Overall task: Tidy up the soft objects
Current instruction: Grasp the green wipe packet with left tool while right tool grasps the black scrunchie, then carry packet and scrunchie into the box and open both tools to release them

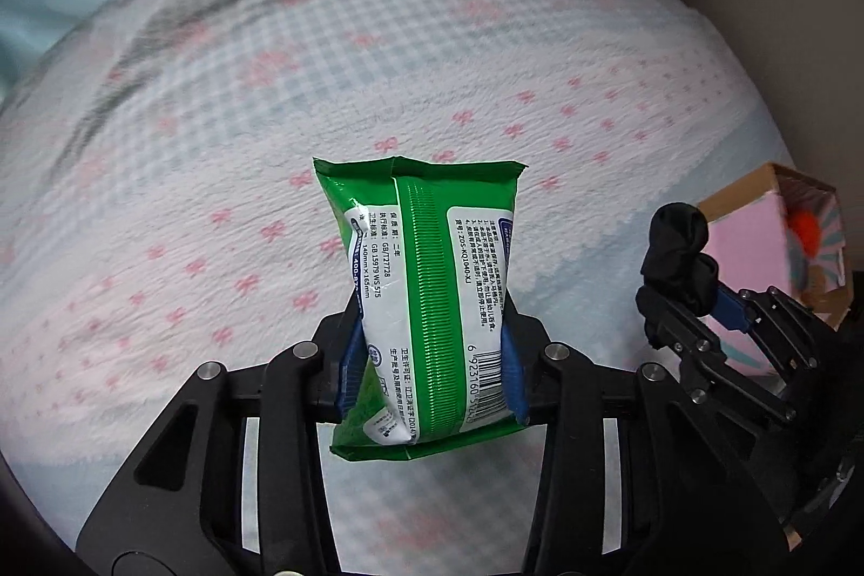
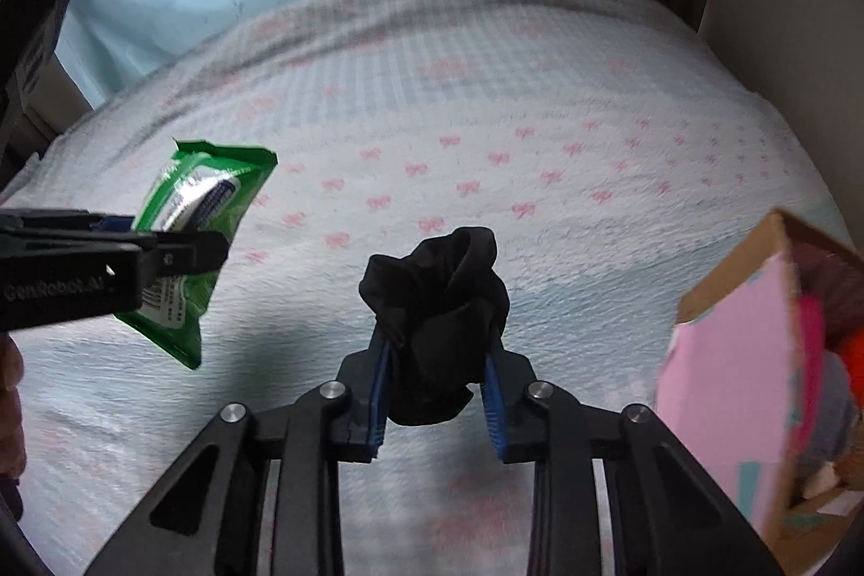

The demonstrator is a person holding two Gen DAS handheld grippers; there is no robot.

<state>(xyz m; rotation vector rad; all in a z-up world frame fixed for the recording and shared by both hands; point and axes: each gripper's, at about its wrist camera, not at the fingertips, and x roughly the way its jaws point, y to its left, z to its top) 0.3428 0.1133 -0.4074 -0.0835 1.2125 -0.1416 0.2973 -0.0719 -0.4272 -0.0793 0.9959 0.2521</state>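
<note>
While our left gripper clamps the glossy green wipes pack, our right gripper pinches a crumpled black cloth.

Dim, soft indoor light; fisheye bending and dark vignette at edges, motion blur across the bedspread.

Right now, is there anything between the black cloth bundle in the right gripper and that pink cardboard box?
Nothing visible. The right gripper holds the black bundle above the blanket, and only bare blanket lies between it and the pink box to its right.
</note>
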